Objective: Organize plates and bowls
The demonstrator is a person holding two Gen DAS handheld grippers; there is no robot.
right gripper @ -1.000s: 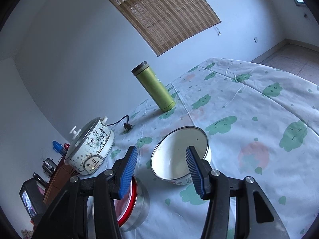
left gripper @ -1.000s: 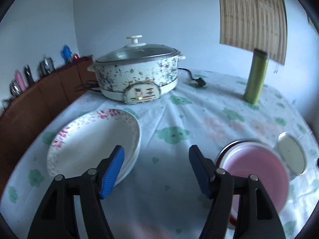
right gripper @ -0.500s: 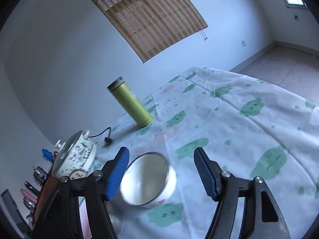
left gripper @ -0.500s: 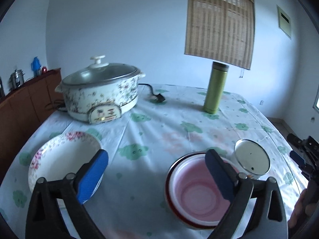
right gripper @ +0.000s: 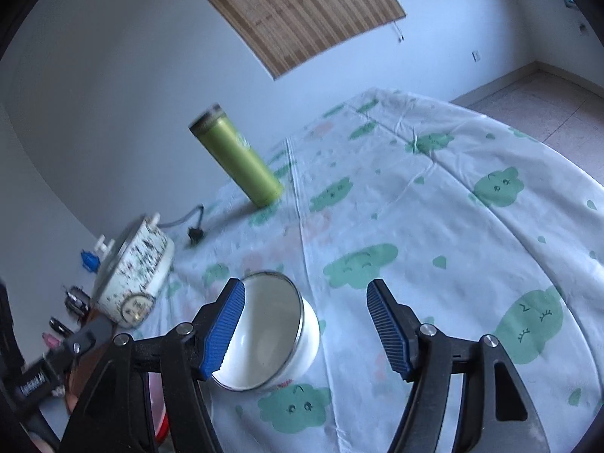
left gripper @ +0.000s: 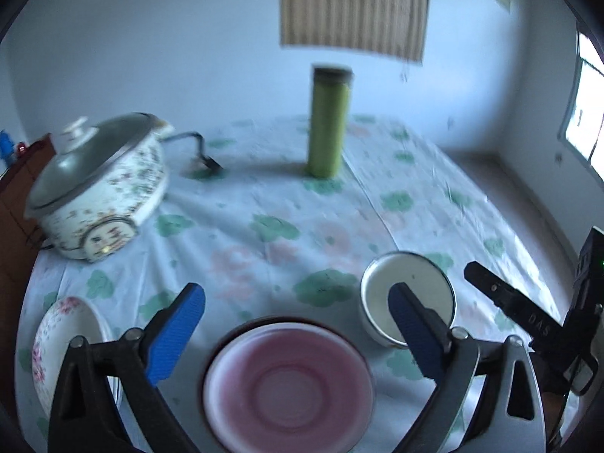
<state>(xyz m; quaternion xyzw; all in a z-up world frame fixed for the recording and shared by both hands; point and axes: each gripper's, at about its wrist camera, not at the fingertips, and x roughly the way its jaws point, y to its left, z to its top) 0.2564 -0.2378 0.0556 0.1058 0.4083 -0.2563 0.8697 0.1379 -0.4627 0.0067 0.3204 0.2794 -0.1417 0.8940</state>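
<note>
My left gripper (left gripper: 298, 334) is open and empty, hovering over a pink bowl with a metal outer shell (left gripper: 287, 389) near the table's front edge. A small white bowl with a metal rim (left gripper: 409, 296) stands to its right; my right gripper (right gripper: 305, 324) is open, with this bowl (right gripper: 264, 332) by its left finger, not gripped. A floral plate (left gripper: 64, 347) lies at the left edge of the left wrist view. The right gripper's body (left gripper: 528, 324) shows at the right of that view.
A floral electric pot with a glass lid (left gripper: 102, 192) and its loose cord and plug (left gripper: 204, 160) sit at the back left. A green tumbler (left gripper: 328, 124) stands at the back centre. A cloud-print cloth (right gripper: 434, 226) covers the round table. A wooden cabinet (left gripper: 15, 196) is left.
My left gripper has swung right from the floral plate and now sits over the pink bowl. My right gripper has moved so the white bowl lies by its left finger.
</note>
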